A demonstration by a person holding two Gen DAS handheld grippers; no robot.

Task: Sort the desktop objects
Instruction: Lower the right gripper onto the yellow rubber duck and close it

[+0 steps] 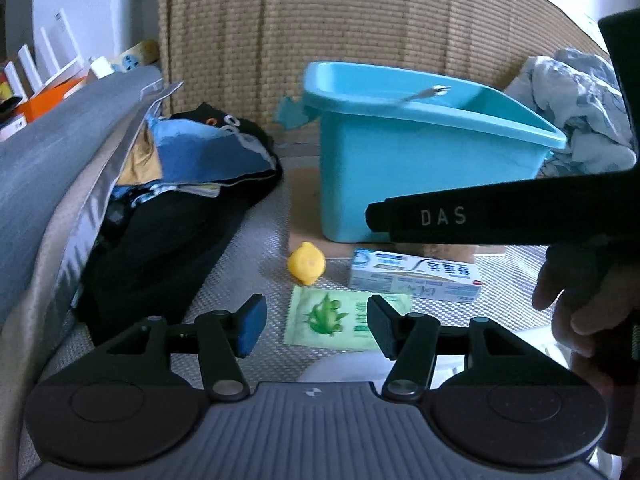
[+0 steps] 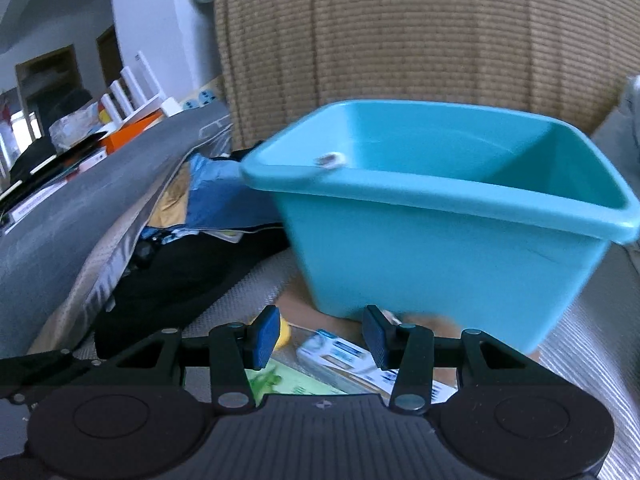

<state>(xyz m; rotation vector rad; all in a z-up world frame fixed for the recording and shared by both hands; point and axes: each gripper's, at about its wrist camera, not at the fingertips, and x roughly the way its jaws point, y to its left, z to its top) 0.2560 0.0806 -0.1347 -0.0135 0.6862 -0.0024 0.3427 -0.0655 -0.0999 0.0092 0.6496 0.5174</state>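
A teal plastic bin (image 1: 420, 168) stands on the silver mat, also in the right wrist view (image 2: 452, 248). In front of it lie a yellow lemon-shaped toy (image 1: 306, 262), a white-blue toothpaste box (image 1: 414, 276) and a green sachet with a plant print (image 1: 340, 318). My left gripper (image 1: 316, 326) is open and empty, low over the sachet. My right gripper (image 2: 320, 338) is open and empty, just above the toothpaste box (image 2: 348, 364), sachet (image 2: 280, 382) and the partly hidden yellow toy (image 2: 285, 334). Its black body (image 1: 500, 216) crosses the left wrist view.
A pile of dark clothes and blue fabric (image 1: 180, 208) lies left of the bin beside a grey cushion (image 1: 52, 152). A woven panel (image 1: 340, 28) stands behind. Crumpled pale cloth (image 1: 580, 116) sits at the right. A white object (image 1: 340, 368) lies under my left gripper.
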